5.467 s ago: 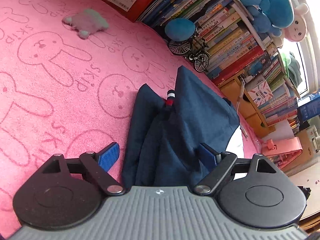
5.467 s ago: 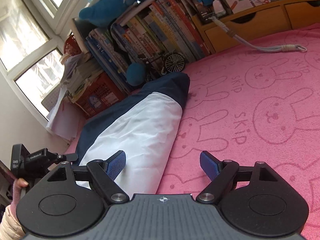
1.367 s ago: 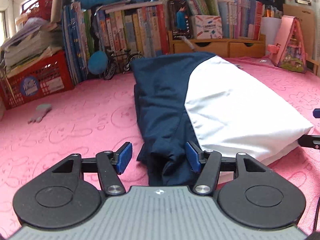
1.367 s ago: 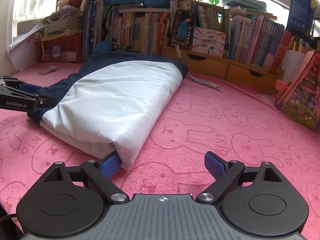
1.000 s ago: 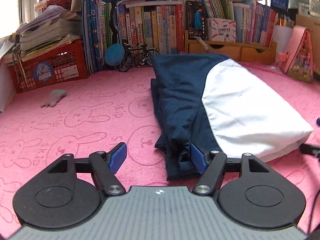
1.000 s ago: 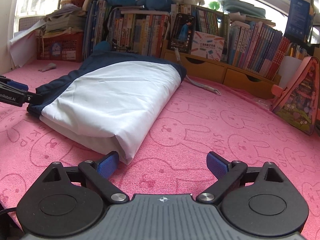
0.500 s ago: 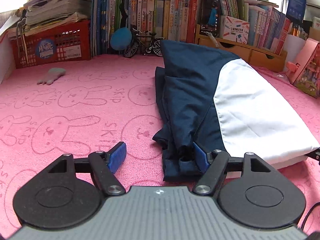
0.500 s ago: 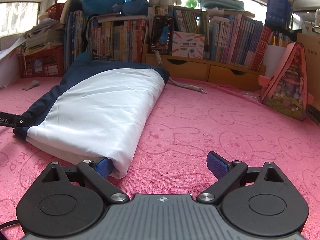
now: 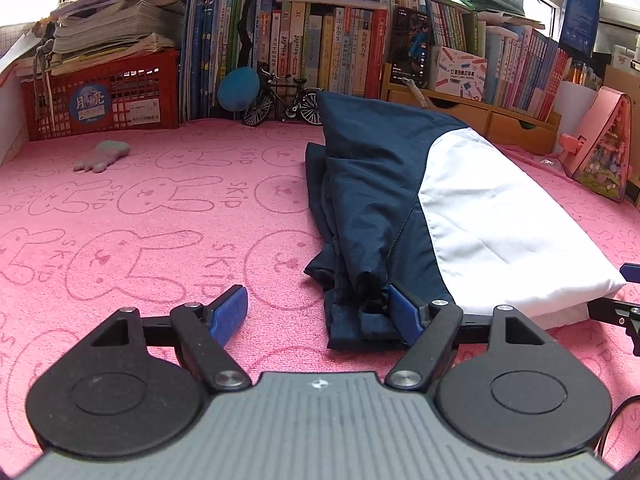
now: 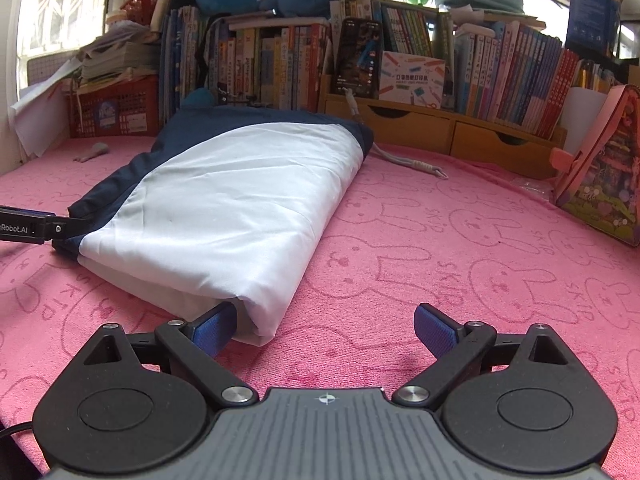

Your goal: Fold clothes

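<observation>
Both claws stand open at the near end of the folded navy-and-white garment (image 9: pixel 472 216), which lies on the pink bunny blanket (image 9: pixel 140 208), long axis running away toward the bookshelf (image 10: pixel 280 56). Left claw (image 9: pixel 318 312) straddles the navy corner; right claw (image 10: pixel 326 328) brackets the white corner.
</observation>
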`<state>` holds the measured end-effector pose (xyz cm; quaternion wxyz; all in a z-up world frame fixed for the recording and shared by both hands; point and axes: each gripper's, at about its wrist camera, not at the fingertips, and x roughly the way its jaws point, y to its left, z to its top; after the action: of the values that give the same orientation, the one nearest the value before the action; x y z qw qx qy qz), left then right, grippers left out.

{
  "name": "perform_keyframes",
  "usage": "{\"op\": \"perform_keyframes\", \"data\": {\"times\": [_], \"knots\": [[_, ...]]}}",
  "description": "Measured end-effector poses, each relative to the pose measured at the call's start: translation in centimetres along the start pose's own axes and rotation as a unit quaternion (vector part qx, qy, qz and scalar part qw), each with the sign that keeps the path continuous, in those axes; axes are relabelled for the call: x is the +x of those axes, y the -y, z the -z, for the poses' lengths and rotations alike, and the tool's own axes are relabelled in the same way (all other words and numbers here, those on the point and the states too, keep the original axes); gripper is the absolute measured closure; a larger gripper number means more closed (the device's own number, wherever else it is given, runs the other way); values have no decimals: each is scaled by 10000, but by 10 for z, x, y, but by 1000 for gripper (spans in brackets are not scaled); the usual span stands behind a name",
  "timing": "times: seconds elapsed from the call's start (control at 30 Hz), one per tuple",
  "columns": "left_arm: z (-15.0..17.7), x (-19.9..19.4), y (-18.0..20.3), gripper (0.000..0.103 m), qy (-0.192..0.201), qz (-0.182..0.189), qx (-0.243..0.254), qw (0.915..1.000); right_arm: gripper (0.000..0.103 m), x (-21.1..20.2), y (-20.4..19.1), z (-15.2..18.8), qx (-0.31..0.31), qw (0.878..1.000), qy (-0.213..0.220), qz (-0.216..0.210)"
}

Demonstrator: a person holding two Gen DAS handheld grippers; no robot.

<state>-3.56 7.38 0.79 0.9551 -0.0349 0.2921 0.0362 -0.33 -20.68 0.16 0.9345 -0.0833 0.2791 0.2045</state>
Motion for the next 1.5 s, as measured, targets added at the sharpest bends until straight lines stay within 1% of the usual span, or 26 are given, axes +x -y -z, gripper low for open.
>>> {"op": "perform_keyframes", "data": {"times": [0.03,0.1,0.13,0.2,0.27,0.33,0.4,0.5,0.53,0.6,0.77,0.83,0.93,1.03,1.27,1.5], "knots": [[1,-5,4,24,27,-20,99,9999,5,-2,0,0,-23,9999,-22,-126],[1,-14,11,18,54,-13,268,9996,5,-7,-1,1,-72,9993,-54,-357],[0,-18,14,15,35,28,317,9995,4,-10,-2,2,-101,9991,-43,-412],[-2,-26,19,5,-23,127,389,9992,2,-15,-6,2,-176,9988,-16,-463],[-6,-29,21,0,-215,301,344,9987,1,-19,-10,1,-258,9986,-10,-461],[-10,-31,21,0,-363,495,147,9980,0,-23,-15,-1,-326,9985,-18,-442],[-13,-32,19,0,-394,638,-103,9971,0,-26,-19,-4,-360,9983,-78,-455],[-16,-32,19,0,-388,647,-225,9969,0,-32,-22,-6,-300,9984,8,-489],[-17,-31,20,0,-392,630,-205,9970,0,-34,-22,-7,-270,9983,48,-507],[-18,-28,26,0,-419,575,-10,9975,0,-34,-22,-10,-276,9981,68,-539],[-28,-12,40,0,-630,712,482,9943,0,-31,-19,-18,-428,9979,154,-452],[-30,-11,44,0,-606,716,558,9940,0,-31,-19,-21,-439,9979,216,-426],[-30,-10,47,0,-616,773,493,9939,0,-31,-17,-24,-441,9978,295,-387],[-28,-8,48,0,-693,824,399,9934,0,-28,-14,-25,-363,9983,280,-355],[-26,-6,49,0,-750,689,491,9936,0,-26,-10,-22,-249,9988,215,-358],[-23,-4,49,0,-811,660,474,9934,0,-26,-14,-19,-281,9986,172,-404]]}}
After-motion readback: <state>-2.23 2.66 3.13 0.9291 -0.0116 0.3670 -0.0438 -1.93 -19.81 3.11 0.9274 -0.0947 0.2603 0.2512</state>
